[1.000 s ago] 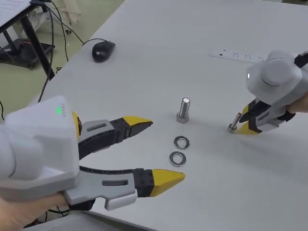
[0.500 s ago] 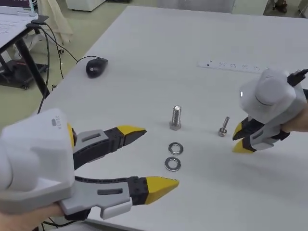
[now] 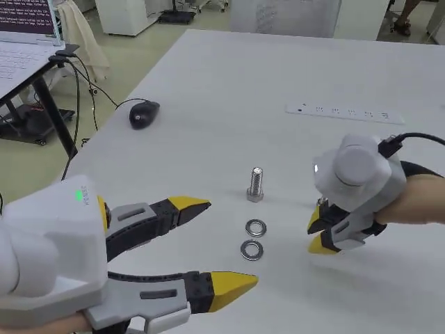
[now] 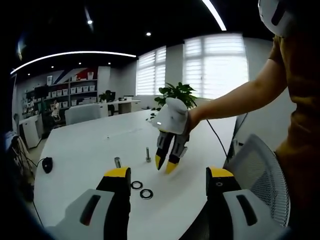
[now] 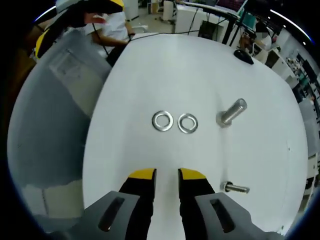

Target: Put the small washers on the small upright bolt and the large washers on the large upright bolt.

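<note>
The large bolt (image 3: 256, 184) stands upright mid-table, with two washers (image 3: 256, 227) (image 3: 251, 250) lying flat just in front of it. My right gripper (image 3: 318, 234) hovers to their right, narrowly open and holding nothing; it hides most of the small bolt (image 3: 321, 202) behind it. The right gripper view shows the washers (image 5: 163, 121) (image 5: 188, 123) ahead of the jaws, the large bolt (image 5: 231, 112) and the small bolt (image 5: 235, 188) to the right. My left gripper (image 3: 222, 243) is wide open at the near left, empty, its tips pointing at the washers (image 4: 136, 185).
A black mouse (image 3: 144, 114) with its cable lies far left on the white table (image 3: 208, 83). At the back right is a white power strip (image 3: 344, 113). A laptop (image 3: 24, 35) sits on a stand beyond the table's left edge.
The right gripper let go of the small bolt, which now stands upright on the table. It then moved nearer and left, in front of that bolt. The left gripper stayed wide open.
</note>
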`<state>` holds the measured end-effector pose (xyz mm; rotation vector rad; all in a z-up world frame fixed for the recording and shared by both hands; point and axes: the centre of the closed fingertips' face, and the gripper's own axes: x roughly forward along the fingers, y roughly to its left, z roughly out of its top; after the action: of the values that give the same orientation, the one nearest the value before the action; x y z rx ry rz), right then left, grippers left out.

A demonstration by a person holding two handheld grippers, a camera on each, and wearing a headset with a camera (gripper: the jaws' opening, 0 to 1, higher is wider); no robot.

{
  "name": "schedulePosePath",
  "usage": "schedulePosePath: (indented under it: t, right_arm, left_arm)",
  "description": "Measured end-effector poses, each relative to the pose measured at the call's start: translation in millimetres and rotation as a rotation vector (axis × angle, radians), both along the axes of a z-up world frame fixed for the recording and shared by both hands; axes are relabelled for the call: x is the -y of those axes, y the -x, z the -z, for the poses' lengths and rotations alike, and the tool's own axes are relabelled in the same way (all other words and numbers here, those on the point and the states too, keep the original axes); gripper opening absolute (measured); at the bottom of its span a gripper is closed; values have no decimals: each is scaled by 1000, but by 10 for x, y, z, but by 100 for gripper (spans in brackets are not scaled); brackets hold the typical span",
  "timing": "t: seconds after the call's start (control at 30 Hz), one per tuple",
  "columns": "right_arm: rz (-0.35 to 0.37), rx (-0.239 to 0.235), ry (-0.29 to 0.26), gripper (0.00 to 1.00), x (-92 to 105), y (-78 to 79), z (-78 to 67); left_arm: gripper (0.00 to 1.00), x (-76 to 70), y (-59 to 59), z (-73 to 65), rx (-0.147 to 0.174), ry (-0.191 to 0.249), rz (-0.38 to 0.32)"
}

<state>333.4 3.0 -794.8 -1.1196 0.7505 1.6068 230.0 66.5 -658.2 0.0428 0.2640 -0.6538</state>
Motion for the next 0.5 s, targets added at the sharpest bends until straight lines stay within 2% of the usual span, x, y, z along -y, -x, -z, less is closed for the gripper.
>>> schedulePosePath:
  t: [0.2,0.5]
  right_arm:
    - [-38,-7,6,19,-217,85,64]
    - [-83,-27,4,23,-533,206,142]
  left_arm:
    - [60,-40,-15,-46,19,8,-13]
    - [60,-139,-48,-52,27,22,-30]
